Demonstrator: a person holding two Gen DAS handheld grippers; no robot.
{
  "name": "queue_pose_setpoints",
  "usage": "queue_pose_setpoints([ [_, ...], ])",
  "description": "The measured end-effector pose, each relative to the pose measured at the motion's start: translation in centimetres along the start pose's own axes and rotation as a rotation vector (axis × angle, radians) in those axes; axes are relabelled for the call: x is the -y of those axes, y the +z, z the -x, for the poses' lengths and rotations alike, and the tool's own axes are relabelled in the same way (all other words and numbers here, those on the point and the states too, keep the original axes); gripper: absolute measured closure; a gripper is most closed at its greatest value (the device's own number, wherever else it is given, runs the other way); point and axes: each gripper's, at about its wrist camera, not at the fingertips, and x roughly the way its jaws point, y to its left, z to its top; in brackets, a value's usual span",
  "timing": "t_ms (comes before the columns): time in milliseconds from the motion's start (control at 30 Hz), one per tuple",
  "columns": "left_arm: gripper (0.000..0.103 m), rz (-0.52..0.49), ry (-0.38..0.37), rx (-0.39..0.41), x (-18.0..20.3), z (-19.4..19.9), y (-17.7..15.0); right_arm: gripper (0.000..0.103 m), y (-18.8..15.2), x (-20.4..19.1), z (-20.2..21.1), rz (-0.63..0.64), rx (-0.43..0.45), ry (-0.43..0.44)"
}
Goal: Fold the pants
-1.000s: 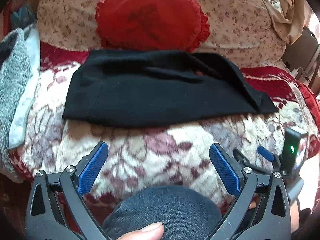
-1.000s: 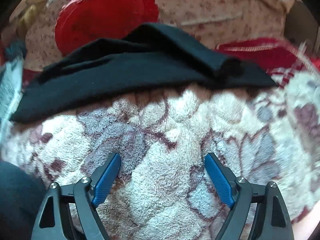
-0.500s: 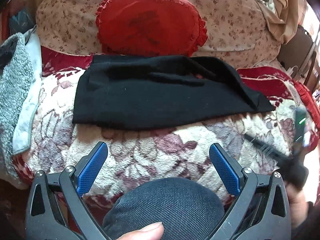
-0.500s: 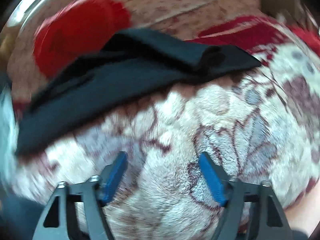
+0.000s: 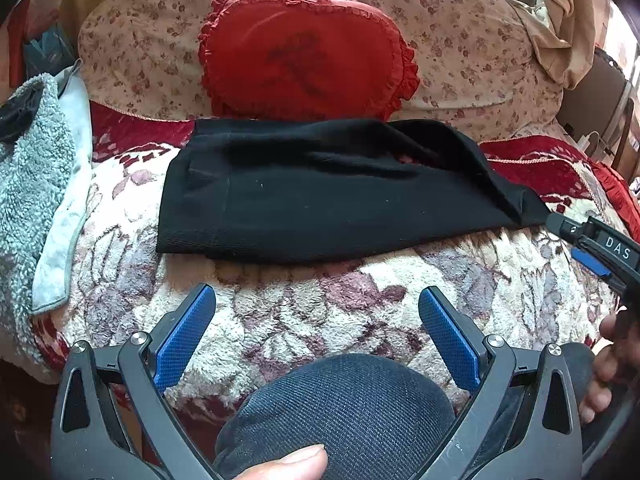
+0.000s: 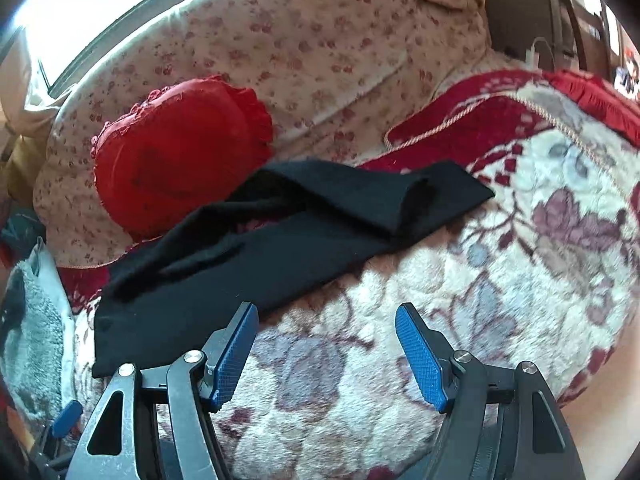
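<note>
Jaws of both the left gripper [image 5: 316, 334] and right gripper [image 6: 326, 354] gape wide, empty, hovering short of the folded black pants [image 5: 320, 196].

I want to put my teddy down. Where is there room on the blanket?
Bare patch: the floral blanket between the black pants and the knee. Crowded: the red cushion behind the pants, the grey towel beside them.

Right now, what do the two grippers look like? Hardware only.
Both alike: the left gripper and right gripper have black linkage arms with open triangular cutouts, silver pivot pins and ribbed blue pads. The left view shows white "DAS" lettering on the right gripper's side.
</note>
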Motion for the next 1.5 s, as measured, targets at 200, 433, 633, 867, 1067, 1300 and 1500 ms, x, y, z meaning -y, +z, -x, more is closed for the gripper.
queue_pose_setpoints([
  [200, 0.001, 0.011, -0.010, -0.010, 0.3, -0.2, 0.0, 0.033, 1.8, 1.3, 0.0, 0.068, 0.048, 0.013],
  [433, 0.001, -0.004, 0.014, -0.012, 1.7, -0.3, -0.2, 0.033, 3.6, 1.7, -1.0, 0.239, 0.097, 0.037],
  [633, 0.001, -0.013, 0.010, -0.018, 1.9, -0.6, -0.1, 0.033, 5.0, 3.6, -3.3, 0.373, 0.164, 0.019],
  [867, 0.001, -0.039, 0.014, 0.241, -1.3, 3.5, 2.7, 0.034, 5.7, 13.7, -7.0, 0.119, 0.105, -0.107],
  [1067, 0.001, -0.034, -0.233, 0.091, -6.5, -0.2, 4.3, 0.035, 6.2, 17.6, -5.5, 0.022, 0.139, -0.095],
  [1300, 0.001, 0.232, -0.244, -0.080, -14.8, -4.5, -1.1, 0.035, 5.8, 14.3, -7.9, 0.120, 0.072, -0.080],
  [1500, 0.001, 0.364, -0.461, -0.068, -16.2, -6.4, -1.1, 0.035, 5.5, 11.5, -9.3, 0.165, 0.059, -0.057],
])
